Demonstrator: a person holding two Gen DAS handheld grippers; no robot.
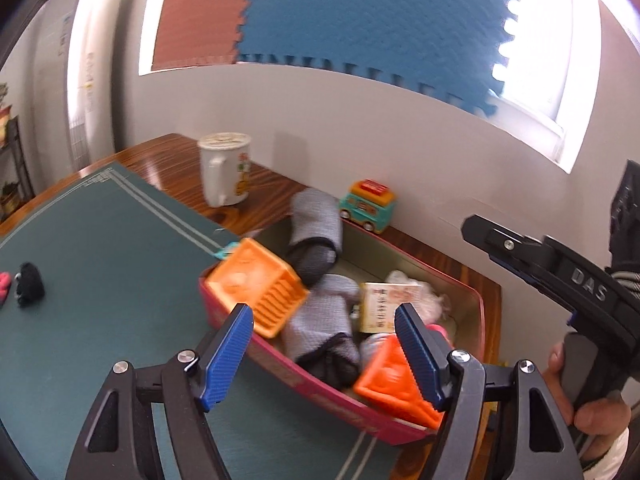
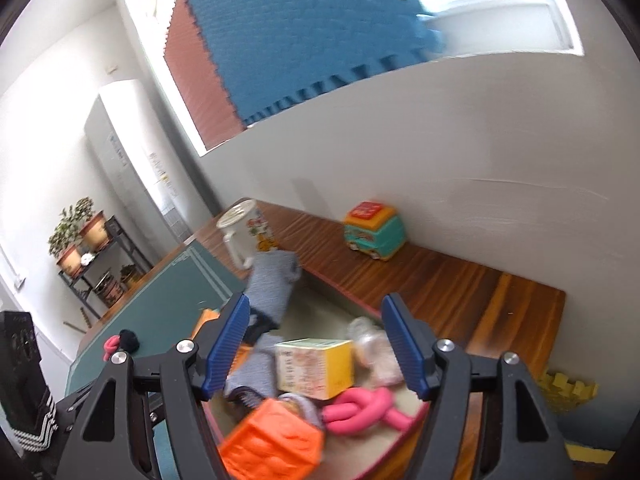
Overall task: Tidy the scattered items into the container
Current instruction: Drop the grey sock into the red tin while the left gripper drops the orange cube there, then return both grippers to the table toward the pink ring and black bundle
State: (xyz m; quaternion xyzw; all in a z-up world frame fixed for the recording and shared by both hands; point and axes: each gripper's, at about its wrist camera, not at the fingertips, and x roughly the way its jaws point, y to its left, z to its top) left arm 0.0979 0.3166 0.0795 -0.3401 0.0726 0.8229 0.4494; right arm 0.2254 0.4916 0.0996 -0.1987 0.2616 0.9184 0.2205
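Observation:
A red-walled container (image 1: 256, 354) stands on the table, also in the right wrist view (image 2: 344, 292). In it lie two orange blocks (image 1: 256, 286) (image 1: 394, 380), grey rolled cloths (image 1: 316, 236), a yellow carton (image 1: 386, 306) (image 2: 316, 366), a clear crumpled wrapper (image 2: 374, 350) and a pink knotted rope (image 2: 366, 406). My left gripper (image 1: 324, 354) is open and empty above the container's near wall. My right gripper (image 2: 316, 350) is open and empty above the carton. A black item (image 1: 29, 284) and a pink item (image 1: 4, 284) lie on the green mat (image 1: 104, 256) at the far left.
A white mug (image 1: 225, 168) and a teal toy bus (image 1: 366, 206) stand on the wooden table (image 1: 444, 256) by the white wall. A shelf with potted plants (image 2: 82, 236) stands at the far left. The right hand-held gripper body (image 1: 560, 276) shows in the left wrist view.

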